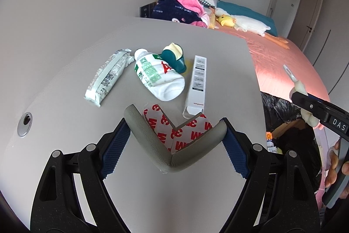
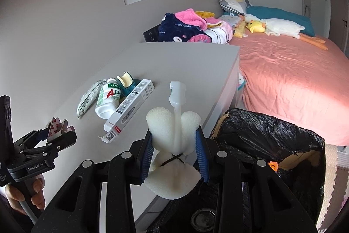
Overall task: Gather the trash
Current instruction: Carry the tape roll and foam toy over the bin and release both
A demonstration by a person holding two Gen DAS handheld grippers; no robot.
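Observation:
My left gripper point(image 1: 174, 145) is shut on a grey foam corner guard point(image 1: 174, 158) with red-printed 3M backing, held just above the grey table point(image 1: 65, 80). It also shows in the right wrist view point(image 2: 59, 132). My right gripper point(image 2: 174, 147) is shut on a white sponge brush point(image 2: 174, 123) at the table's right edge, beside the black-lined trash bin point(image 2: 272, 134). On the table lie a silver wrapper point(image 1: 106, 75), a white bottle point(image 1: 159, 75), a teal cap piece point(image 1: 174, 56) and a long white box point(image 1: 197, 84).
A bed with a pink sheet point(image 2: 294, 80) stands right of the table, with piled clothes point(image 2: 192, 27) and plush toys point(image 2: 272, 26) at its head. A metal grommet point(image 1: 25, 121) sits in the table at the left. A wall runs behind.

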